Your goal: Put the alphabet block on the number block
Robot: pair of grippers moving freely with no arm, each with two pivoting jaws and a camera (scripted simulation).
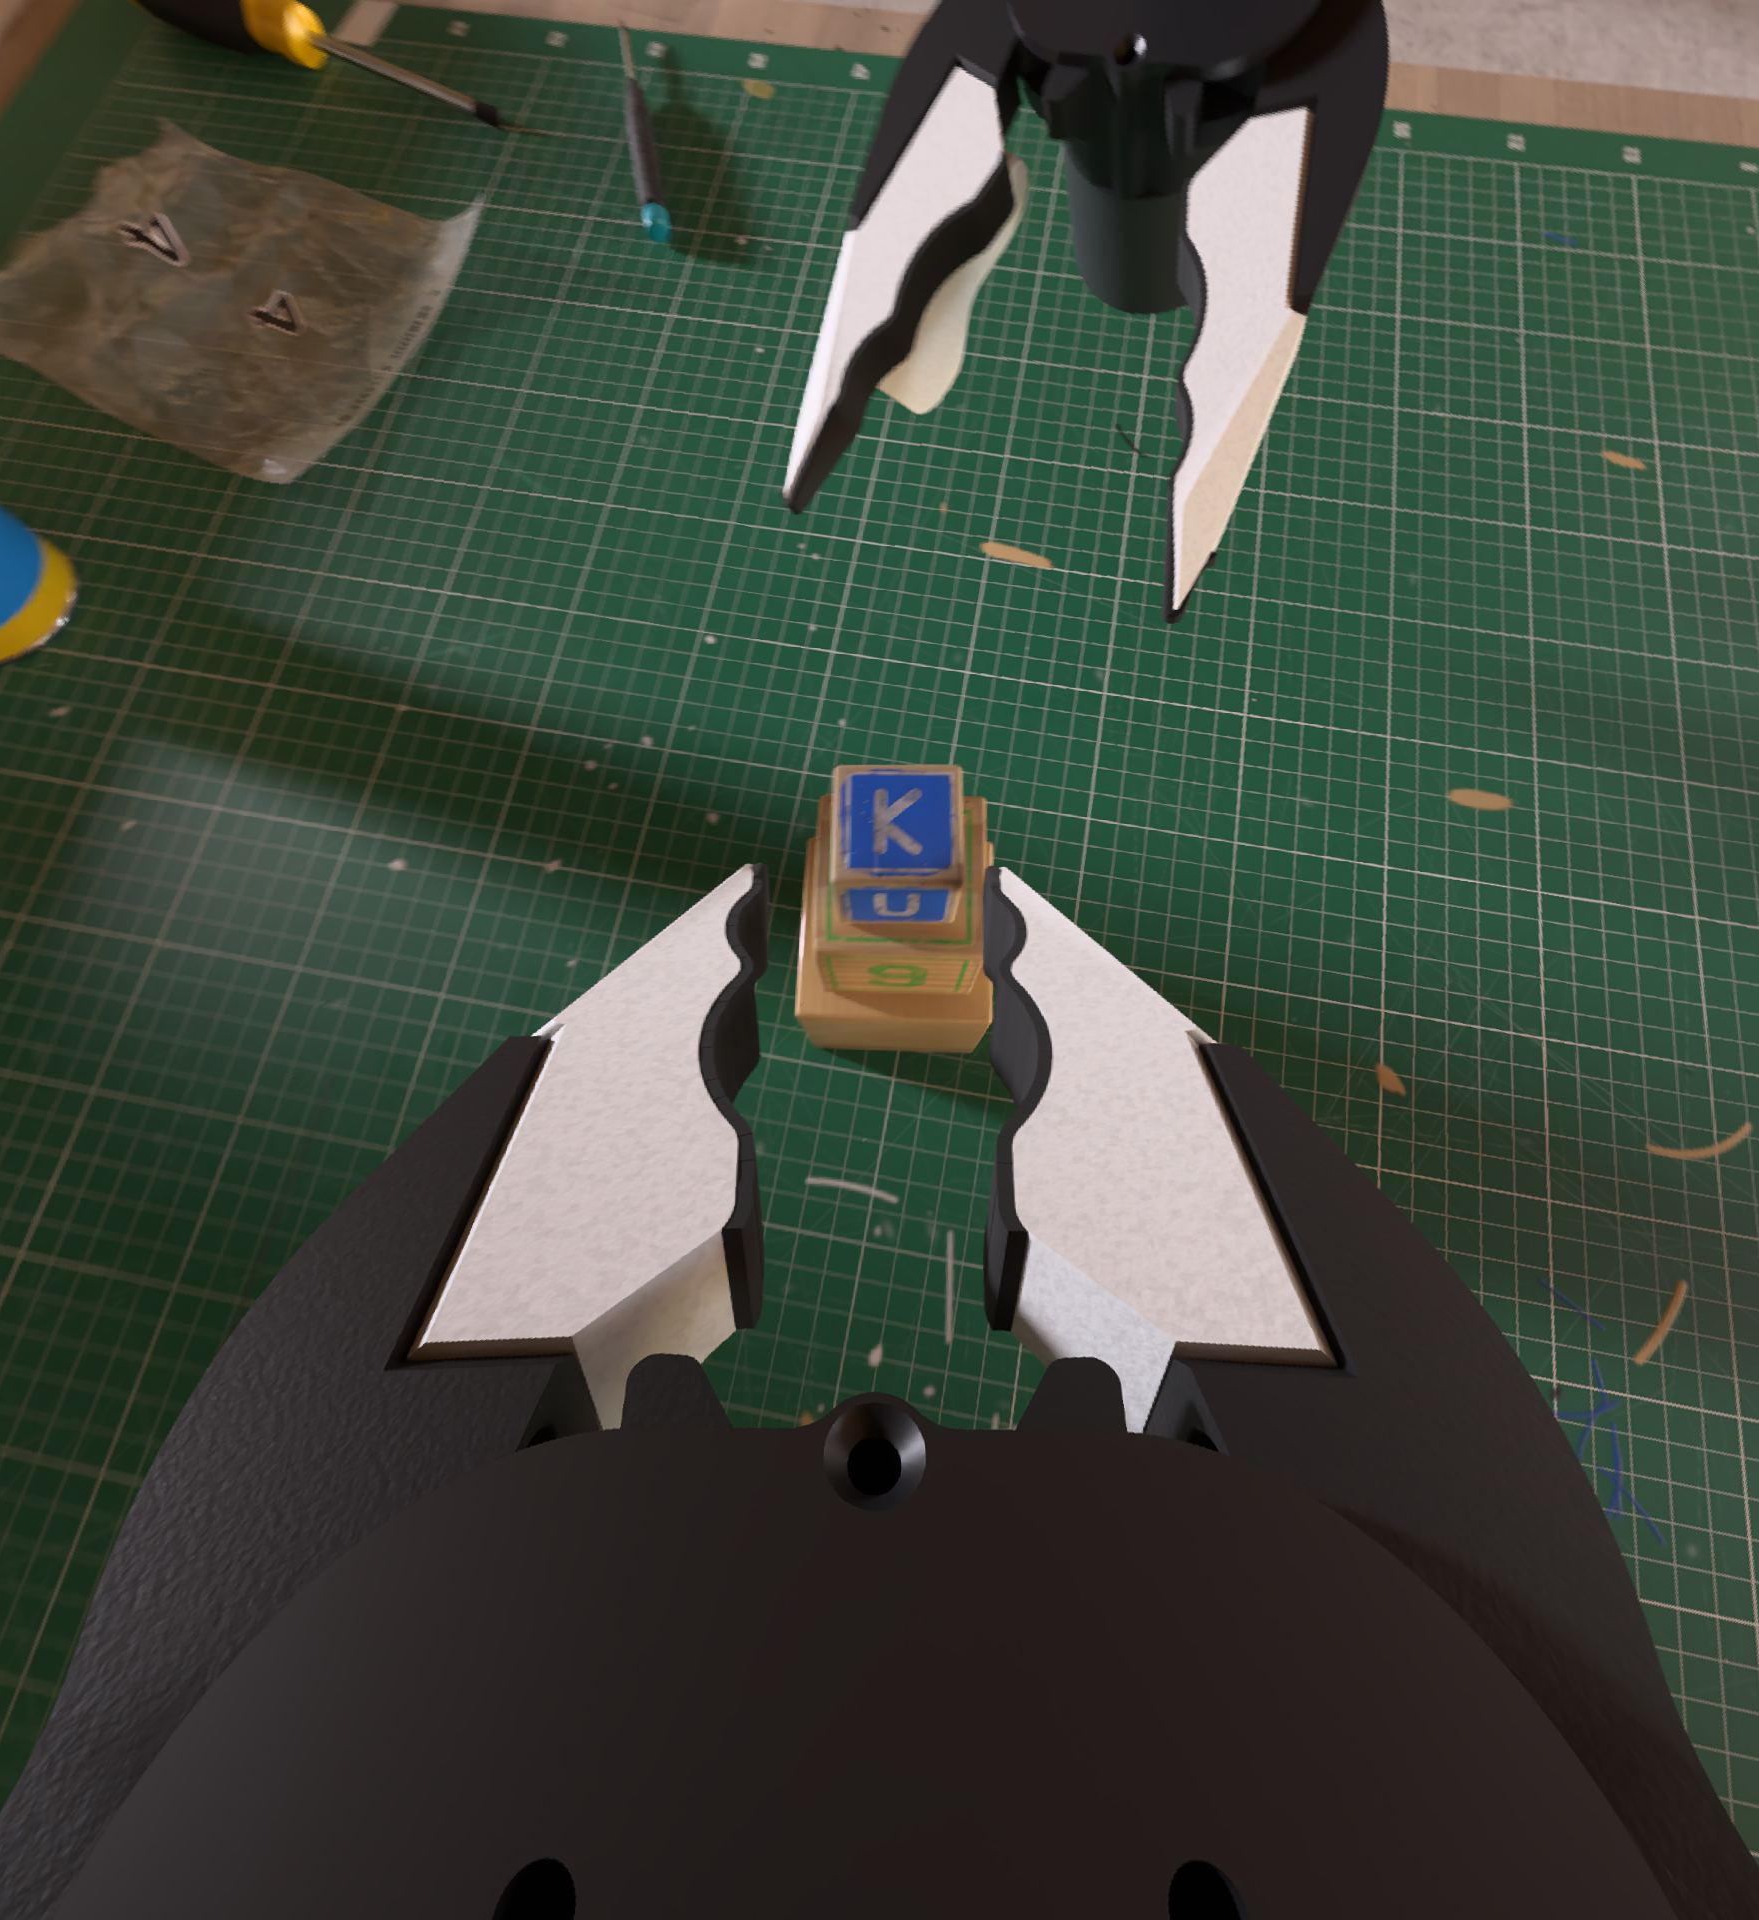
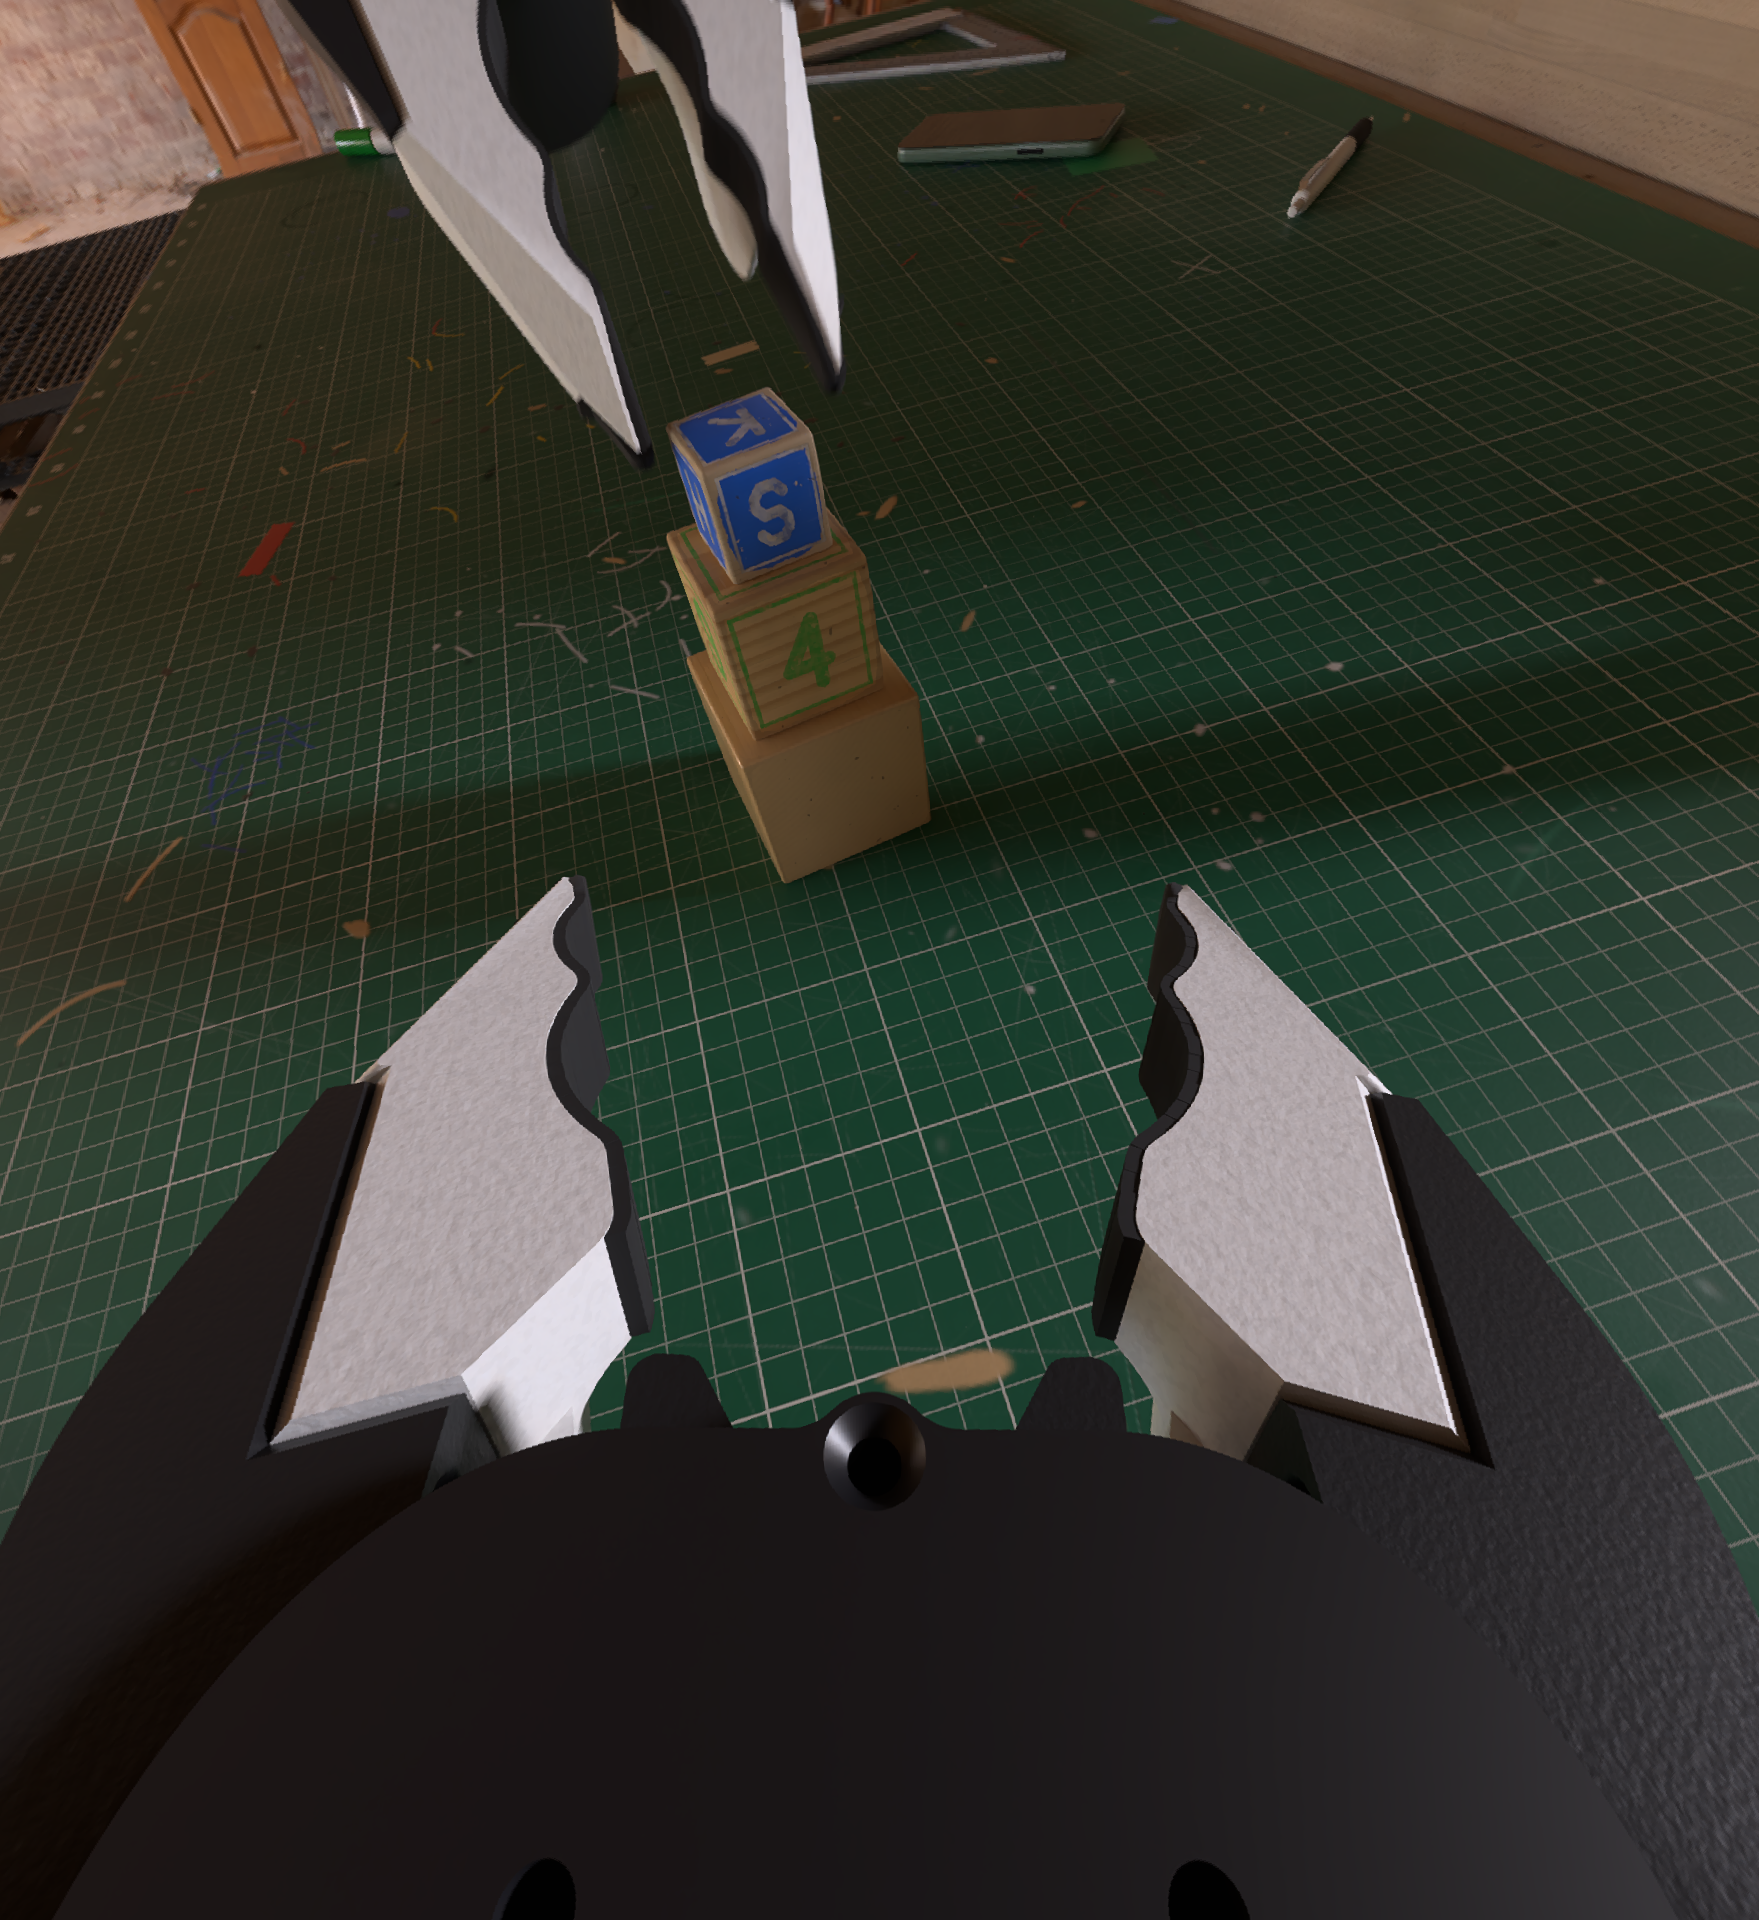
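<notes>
Fingers [image 1: 646, 1049] spread above alphabet block [image 1: 896, 826] (seated on number block [image 2: 787, 644]).

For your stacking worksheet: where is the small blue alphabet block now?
The small blue alphabet block sits atop the wooden number block, mid-mat in both views.

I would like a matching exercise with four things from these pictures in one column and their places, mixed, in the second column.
Things:
1. alphabet block
2. number block
3. plain wooden block
4. pen

Places:
A. bottom of the stack, on the green mat
B. top of the stack
C. lying alone on the mat, far from the stack
D. middle of the stack

Pairs: 1-B, 2-D, 3-A, 4-C
</notes>
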